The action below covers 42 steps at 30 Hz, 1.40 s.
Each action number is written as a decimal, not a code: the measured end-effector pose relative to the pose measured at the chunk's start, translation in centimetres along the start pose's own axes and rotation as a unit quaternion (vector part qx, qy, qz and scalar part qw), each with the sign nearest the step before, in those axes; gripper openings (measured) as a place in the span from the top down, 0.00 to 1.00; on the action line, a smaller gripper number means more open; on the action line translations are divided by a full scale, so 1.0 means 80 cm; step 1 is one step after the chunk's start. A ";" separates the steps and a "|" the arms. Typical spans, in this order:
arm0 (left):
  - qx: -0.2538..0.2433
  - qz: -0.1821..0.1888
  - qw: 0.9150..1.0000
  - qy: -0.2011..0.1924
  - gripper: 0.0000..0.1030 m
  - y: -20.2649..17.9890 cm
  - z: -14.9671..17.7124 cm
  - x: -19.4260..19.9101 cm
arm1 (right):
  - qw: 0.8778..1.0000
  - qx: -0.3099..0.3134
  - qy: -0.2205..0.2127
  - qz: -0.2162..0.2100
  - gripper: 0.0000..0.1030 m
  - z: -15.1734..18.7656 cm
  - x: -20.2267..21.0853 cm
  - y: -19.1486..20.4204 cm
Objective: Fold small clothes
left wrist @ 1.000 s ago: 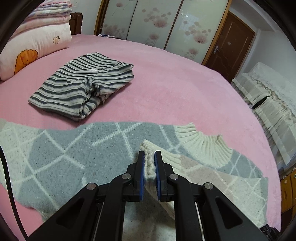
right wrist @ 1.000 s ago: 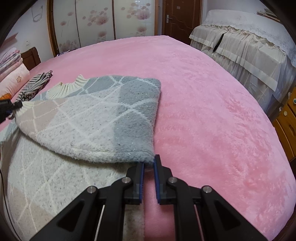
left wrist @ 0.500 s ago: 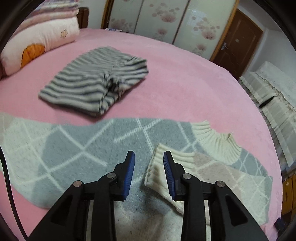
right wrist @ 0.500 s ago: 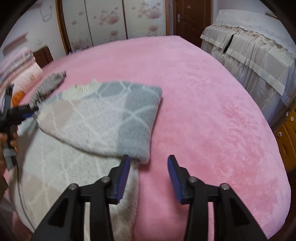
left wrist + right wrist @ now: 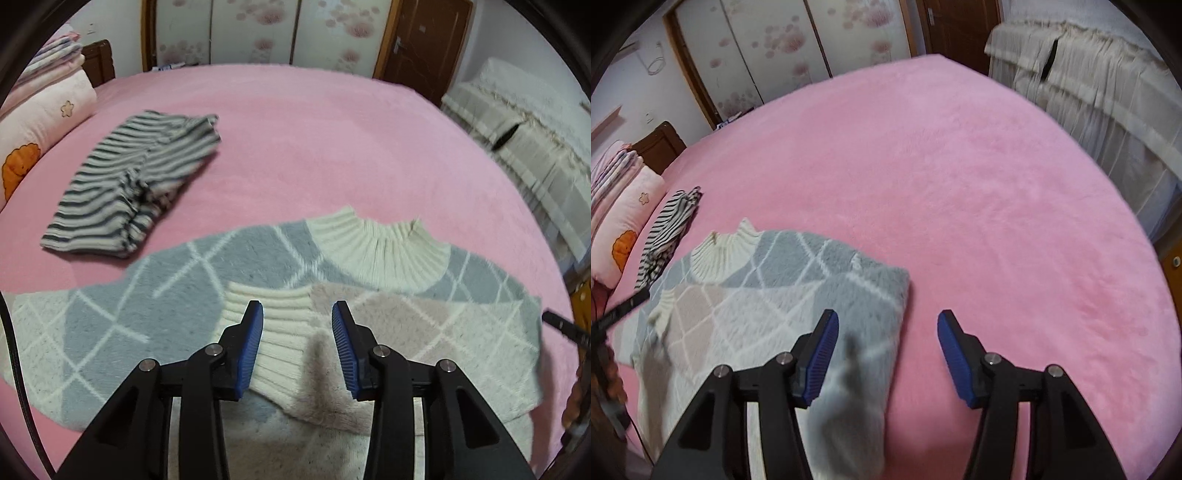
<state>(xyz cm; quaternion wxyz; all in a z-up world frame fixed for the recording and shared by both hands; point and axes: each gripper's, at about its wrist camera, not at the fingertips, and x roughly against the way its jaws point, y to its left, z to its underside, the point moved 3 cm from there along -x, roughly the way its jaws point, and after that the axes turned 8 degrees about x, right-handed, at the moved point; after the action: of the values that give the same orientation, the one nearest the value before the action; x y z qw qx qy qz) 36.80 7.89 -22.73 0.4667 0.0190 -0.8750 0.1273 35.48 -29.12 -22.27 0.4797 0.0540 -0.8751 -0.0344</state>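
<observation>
Both jaws gape wide, empty, above the sweater (image 5: 184, 317) on the bed (image 5: 960, 184).

This was a home bedroom: a wide bed under a pink plush blanket (image 5: 960, 192), pillows and folded quilts (image 5: 40, 122) stacked by a dark wooden headboard (image 5: 99, 62), flower-printed sliding wardrobe doors (image 5: 255, 29), a brown door (image 5: 424, 37), and what seemed a cloth-draped second bed (image 5: 1089, 85).

You are not looking at any readable text, label, brand, number or sign in either wrist view. The pillow (image 5: 40, 129) is showing only a flower outline and an orange shape, and the wardrobe doors (image 5: 258, 29) are showing only blossom patterns.
</observation>
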 end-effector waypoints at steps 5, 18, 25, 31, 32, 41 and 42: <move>0.000 -0.029 0.999 0.020 0.68 0.006 0.010 -0.036 | 1.000 -0.005 0.019 0.015 0.86 -0.004 -0.035 0.000; -0.040 -0.073 0.997 0.000 0.72 0.003 0.023 -0.060 | 0.996 0.015 0.017 0.086 0.88 0.016 -0.052 0.000; -0.048 -0.069 0.996 -0.002 0.66 -0.001 0.022 -0.045 | 0.993 0.034 0.004 0.112 0.74 0.017 -0.021 0.020; -0.044 -0.052 0.997 -0.031 0.41 -0.003 0.028 0.009 | 0.995 0.034 -0.023 0.086 0.74 0.029 0.040 0.037; -0.043 -0.045 0.998 -0.033 0.41 -0.004 0.032 0.018 | 0.996 0.036 -0.026 0.077 0.74 0.036 0.050 0.044; -0.024 -0.060 0.998 0.010 0.61 0.011 0.066 0.005 | 0.996 0.061 -0.021 0.060 0.79 0.097 0.059 0.097; -0.017 -0.060 0.998 0.011 0.61 0.016 0.066 0.001 | 0.996 0.057 -0.011 0.065 0.81 0.103 0.051 0.095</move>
<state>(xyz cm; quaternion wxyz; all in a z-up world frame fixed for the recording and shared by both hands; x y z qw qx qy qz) 32.26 7.84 -25.71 0.4830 0.0616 -0.8694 0.0841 25.87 -22.06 -22.43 0.4671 0.0237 -0.8827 0.0459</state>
